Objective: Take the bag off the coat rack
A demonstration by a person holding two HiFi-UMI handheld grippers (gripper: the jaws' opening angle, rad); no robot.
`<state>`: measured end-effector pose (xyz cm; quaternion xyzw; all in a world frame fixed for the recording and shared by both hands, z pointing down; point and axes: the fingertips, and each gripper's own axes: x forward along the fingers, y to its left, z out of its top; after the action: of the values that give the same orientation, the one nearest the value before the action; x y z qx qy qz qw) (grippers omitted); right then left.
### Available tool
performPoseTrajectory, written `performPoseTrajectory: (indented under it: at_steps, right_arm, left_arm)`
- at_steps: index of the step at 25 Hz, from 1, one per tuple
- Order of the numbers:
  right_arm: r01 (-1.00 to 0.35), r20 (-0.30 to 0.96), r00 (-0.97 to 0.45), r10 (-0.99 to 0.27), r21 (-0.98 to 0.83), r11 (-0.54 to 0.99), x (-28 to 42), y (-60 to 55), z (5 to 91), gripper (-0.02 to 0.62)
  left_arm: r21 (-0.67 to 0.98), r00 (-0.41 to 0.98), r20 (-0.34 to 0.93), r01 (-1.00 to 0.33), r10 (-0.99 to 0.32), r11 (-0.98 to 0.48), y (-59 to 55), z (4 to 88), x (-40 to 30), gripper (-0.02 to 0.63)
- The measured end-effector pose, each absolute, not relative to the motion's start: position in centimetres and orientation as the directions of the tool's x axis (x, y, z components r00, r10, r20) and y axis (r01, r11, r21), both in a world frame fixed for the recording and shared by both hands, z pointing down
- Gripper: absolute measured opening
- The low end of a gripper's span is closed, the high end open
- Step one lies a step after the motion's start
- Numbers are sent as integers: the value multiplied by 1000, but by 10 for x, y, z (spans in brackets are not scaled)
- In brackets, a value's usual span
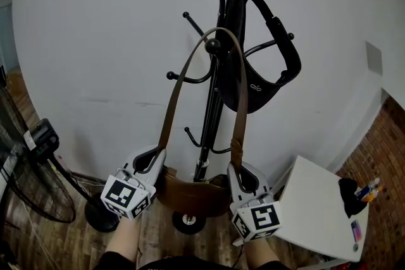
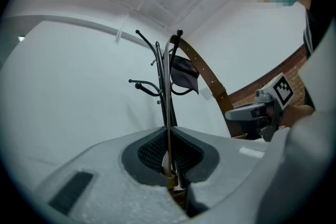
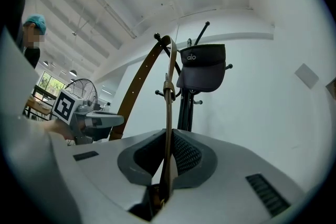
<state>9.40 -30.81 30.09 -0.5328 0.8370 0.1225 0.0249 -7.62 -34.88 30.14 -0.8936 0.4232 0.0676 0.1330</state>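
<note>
Two branches of one long brown leather strap (image 1: 239, 82) are in your grip. The left tongs (image 2: 170, 162) are pinching the left branch flat between their ribbed pads, and the right tongs (image 3: 165, 162) are pinching the right branch just below its buckle. The top of the loop lies over a round knob (image 1: 214, 45) of the black metal coat rack (image 1: 229, 22). The soft brown leather shoulder bag (image 1: 193, 194) hangs low between both tongs, close in front of the pole.

I judge the bag as not heavy but floppy, so its body will probably sag and swing when the strap comes free. The strap looks thin, flexible and rather smooth, and it may slide through the pads. A hold near the buckle or the stitched ends seems safer than one on the plain middle. The loop must rise above the knob before you pull toward yourself. Mind the black sun visor (image 1: 262, 88) hanging on a neighbouring hook, just beside the strap.
</note>
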Motion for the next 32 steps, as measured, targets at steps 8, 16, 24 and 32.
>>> performPoseTrajectory:
  at_steps: [8,16,24,32]
  right_arm:
    - [-878,-197,-470,-860,210,431,87,-290,286,28]
    - [-857,-197,-508,-838,213,470,83,-274,284,28]
    - [-843,-193,-535,-823,188,504,88,-257,292,28]
    - [-850,-167,-526,-834,142,507,114,-242,308,28]
  left_arm:
    - [-191,601,-271,-799,-752,-570,-327,287,-85,17]
    - [-172,552,-288,-834,-782,-525,-301,286,-94,17]
    - [-165,527,-273,-850,-804,-501,-274,295,-92,17]
    - [-142,532,-236,-847,-813,-513,-254,312,-71,18]
